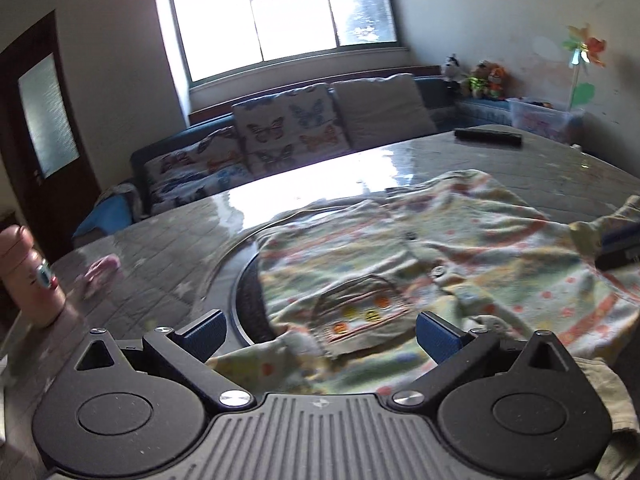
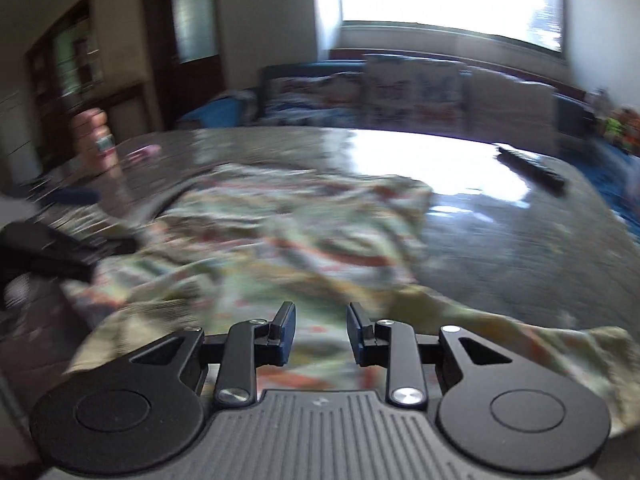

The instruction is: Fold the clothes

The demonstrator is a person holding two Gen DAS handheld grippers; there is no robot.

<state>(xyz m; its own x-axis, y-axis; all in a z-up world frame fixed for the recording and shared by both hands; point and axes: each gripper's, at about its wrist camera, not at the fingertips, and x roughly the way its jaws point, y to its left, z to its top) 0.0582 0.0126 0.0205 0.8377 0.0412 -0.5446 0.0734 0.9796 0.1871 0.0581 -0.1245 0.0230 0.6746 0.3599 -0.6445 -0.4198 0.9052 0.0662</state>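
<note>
A small patterned child's garment [image 1: 440, 248], pale yellow-green with orange and red prints and a sewn-on car patch [image 1: 360, 320], lies crumpled on the glossy table [image 1: 320, 168]. My left gripper [image 1: 320, 332] is wide open just above the garment's near edge, its blue pads either side of the patch. In the right wrist view the same garment [image 2: 280, 232] is blurred. My right gripper [image 2: 321, 332] is partly open above the cloth, holding nothing. The right gripper's tip shows in the left wrist view [image 1: 620, 248] at the right edge. The left gripper [image 2: 60, 248] appears at the left.
A black remote [image 1: 488, 136] lies at the table's far side. A pink bottle [image 1: 28, 276] and a small pink object [image 1: 100, 272] stand at the left. A round inset ring [image 1: 248, 280] sits under the garment. A sofa with butterfly cushions [image 1: 288, 132] is behind.
</note>
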